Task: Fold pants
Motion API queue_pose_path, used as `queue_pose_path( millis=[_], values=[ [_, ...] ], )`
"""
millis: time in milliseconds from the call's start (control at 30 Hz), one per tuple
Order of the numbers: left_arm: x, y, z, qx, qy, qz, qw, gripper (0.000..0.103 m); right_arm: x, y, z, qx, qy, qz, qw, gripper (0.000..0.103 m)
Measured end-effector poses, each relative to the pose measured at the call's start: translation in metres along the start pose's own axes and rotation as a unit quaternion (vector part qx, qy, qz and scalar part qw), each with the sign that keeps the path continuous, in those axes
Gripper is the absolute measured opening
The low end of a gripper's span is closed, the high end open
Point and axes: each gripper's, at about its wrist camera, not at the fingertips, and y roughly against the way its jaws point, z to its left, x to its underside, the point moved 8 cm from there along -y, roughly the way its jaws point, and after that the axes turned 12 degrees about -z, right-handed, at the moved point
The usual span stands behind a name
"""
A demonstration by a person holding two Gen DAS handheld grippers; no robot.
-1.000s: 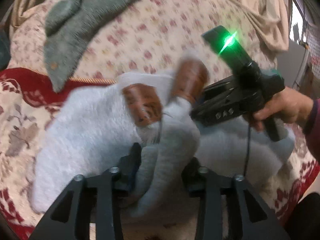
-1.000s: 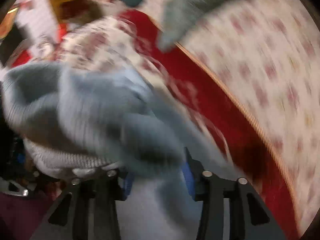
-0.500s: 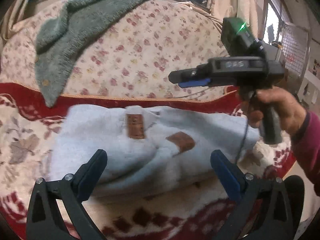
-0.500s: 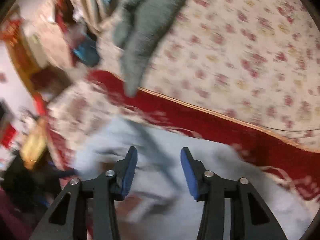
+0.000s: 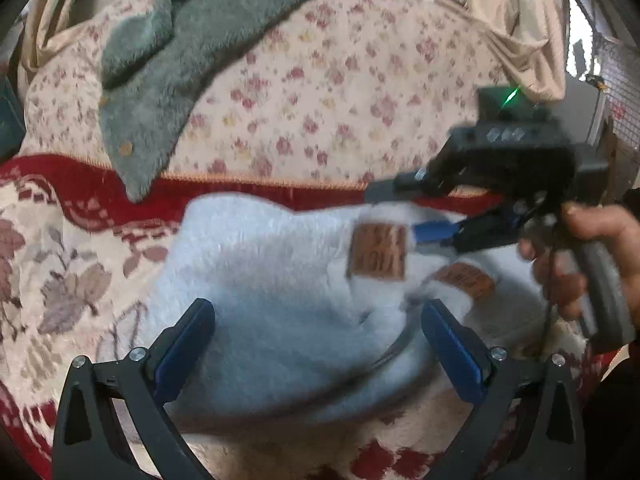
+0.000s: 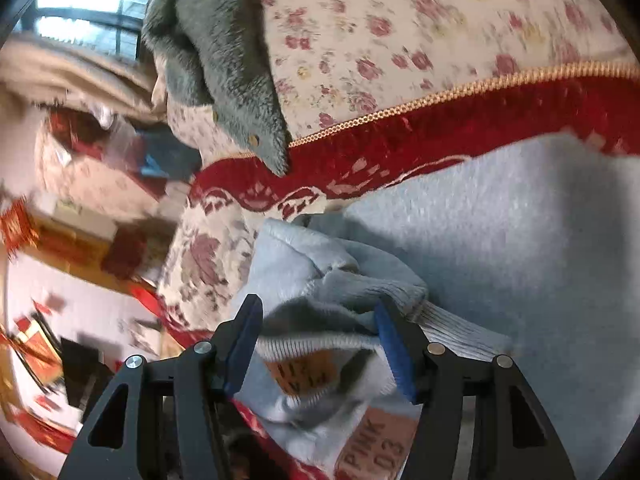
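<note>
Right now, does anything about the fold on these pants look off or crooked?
Yes. The pale blue pants lie bunched, not flat: the ribbed waistband is crumpled up between the open right tongs, and the two brown patches sit at different angles. The left tongs are open too.

1. I am in a home, in a living room.
2. Before me is a sofa [image 5: 320,92] with a flower cover.
3. A red patterned blanket [image 5: 60,240] lies on it.
4. Curtains [image 5: 516,20] hang by a window [image 6: 92,16].
</note>
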Motion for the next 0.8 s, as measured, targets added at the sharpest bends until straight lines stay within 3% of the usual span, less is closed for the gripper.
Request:
queue_pose_path(
  millis=[133,233,300,467,600,667,700,733,800],
  values=[
    [-0.004,0.007,0.001,0.013,0.001,-0.018,0.9998,0.103,-0.005,0.023,-0.001,0.005,0.005,-0.021,1.0,0.064],
    [-0.007,0.002,0.001,0.023,-0.002,-0.013,0.9996,0.103,0.002,0.032,-0.007,0.022,0.007,-0.006,1.0,0.064],
    [-0.005,-0.005,-0.001,0.024,-0.004,-0.003,0.9997,0.103,0.006,0.032,-0.009,0.006,-0.009,0.002,1.0,0.064],
    [0.008,-0.006,-0.008,0.024,-0.015,0.003,0.9996,0.103,0.012,-0.002,-0.004,-0.025,-0.04,0.022,0.999,0.064],
    [0.013,-0.005,-0.01,0.028,-0.02,0.002,0.9994,0.103,0.012,-0.027,-0.006,-0.017,-0.04,0.023,0.999,0.068],
    [0.012,-0.005,-0.008,0.032,-0.011,0.002,0.9994,0.103,0.011,-0.025,0.002,-0.025,0.002,0.004,1.0,0.058],
    [0.011,-0.005,-0.009,0.035,-0.009,0.002,0.9993,0.103,0.011,-0.021,0.007,-0.023,0.028,-0.005,0.999,0.031],
    [0.011,-0.004,-0.01,0.042,-0.007,0.002,0.9991,0.103,0.011,-0.015,0.012,-0.025,0.046,-0.015,0.999,0.021],
    [0.008,0.0,-0.014,0.061,-0.003,0.0,0.9981,0.103,0.011,-0.004,0.019,-0.045,0.05,-0.029,0.997,0.018]
  ],
)
